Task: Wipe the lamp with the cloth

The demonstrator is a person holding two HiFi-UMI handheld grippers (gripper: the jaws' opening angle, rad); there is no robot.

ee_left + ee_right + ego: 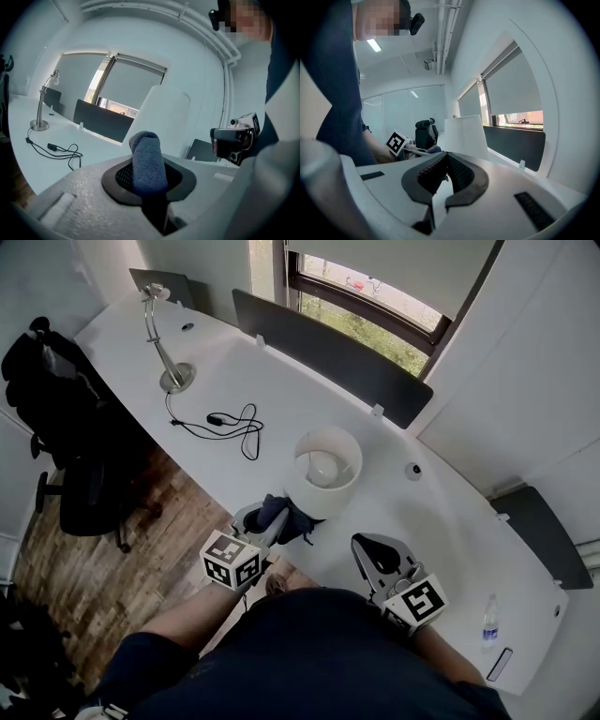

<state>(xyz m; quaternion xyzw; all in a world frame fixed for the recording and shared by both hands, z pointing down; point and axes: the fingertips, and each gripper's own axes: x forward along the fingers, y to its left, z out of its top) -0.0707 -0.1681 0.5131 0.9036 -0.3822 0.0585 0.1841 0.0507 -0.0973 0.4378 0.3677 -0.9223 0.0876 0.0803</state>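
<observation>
A white lamp [323,470] with a drum shade stands on the white desk [450,521], close to its near edge. My left gripper [265,519] is shut on a dark blue cloth [283,514], which sits just left of the shade's base. In the left gripper view the cloth [147,161] sticks up between the pads, with the lamp [164,117] right behind it. My right gripper [373,554] hovers to the right of the lamp, a little apart from it. Its jaws [445,173] are shut with nothing between them, and the lamp [461,133] stands ahead.
A silver desk lamp [164,338] and a black cable [230,423] lie at the desk's far left. Dark partition panels [328,352] line the back edge. A black office chair [66,427] stands on the wooden floor at left. A water bottle [488,620] is at right.
</observation>
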